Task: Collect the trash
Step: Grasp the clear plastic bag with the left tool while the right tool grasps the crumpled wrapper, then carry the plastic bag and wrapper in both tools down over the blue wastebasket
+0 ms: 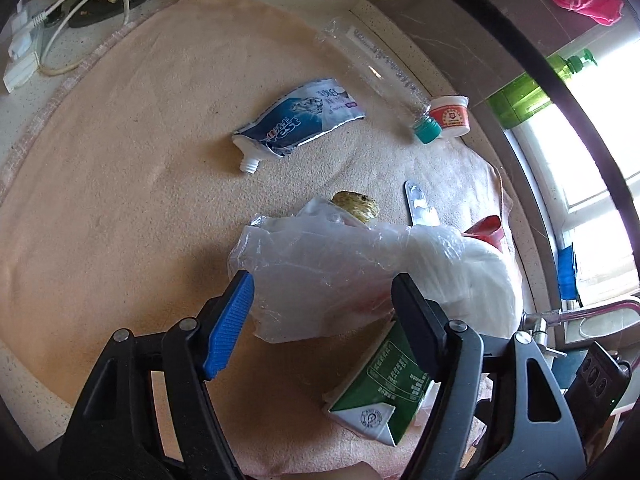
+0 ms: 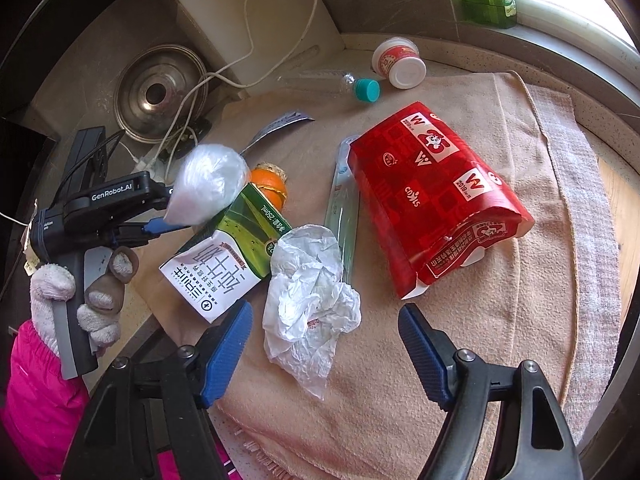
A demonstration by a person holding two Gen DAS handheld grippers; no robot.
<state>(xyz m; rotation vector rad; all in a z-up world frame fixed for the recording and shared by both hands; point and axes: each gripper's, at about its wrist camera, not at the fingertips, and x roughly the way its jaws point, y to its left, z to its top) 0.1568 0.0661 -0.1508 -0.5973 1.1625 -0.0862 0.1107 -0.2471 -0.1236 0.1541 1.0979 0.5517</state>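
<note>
Trash lies on a beige towel (image 1: 120, 168). My left gripper (image 1: 322, 292) is open with its tips at a clear plastic bag (image 1: 320, 268), which also shows in the right wrist view (image 2: 210, 182). A green milk carton (image 1: 384, 384) lies under its right finger. My right gripper (image 2: 325, 326) is open over a crumpled white wrapper (image 2: 308, 300). Beside it lie the milk carton (image 2: 232, 252), a red snack box (image 2: 436, 196) and an orange peel (image 2: 270, 184). A flattened toothpaste tube (image 1: 298, 120) and a clear bottle (image 1: 380, 76) with a teal cap lie farther off.
A small white and orange jar (image 1: 450, 114) stands by the bottle. A long clear packet (image 2: 342, 208) lies next to the red box. White cables (image 1: 72, 24) and a metal lid (image 2: 158, 90) sit at the back. A green bottle (image 1: 524, 92) stands on the window sill.
</note>
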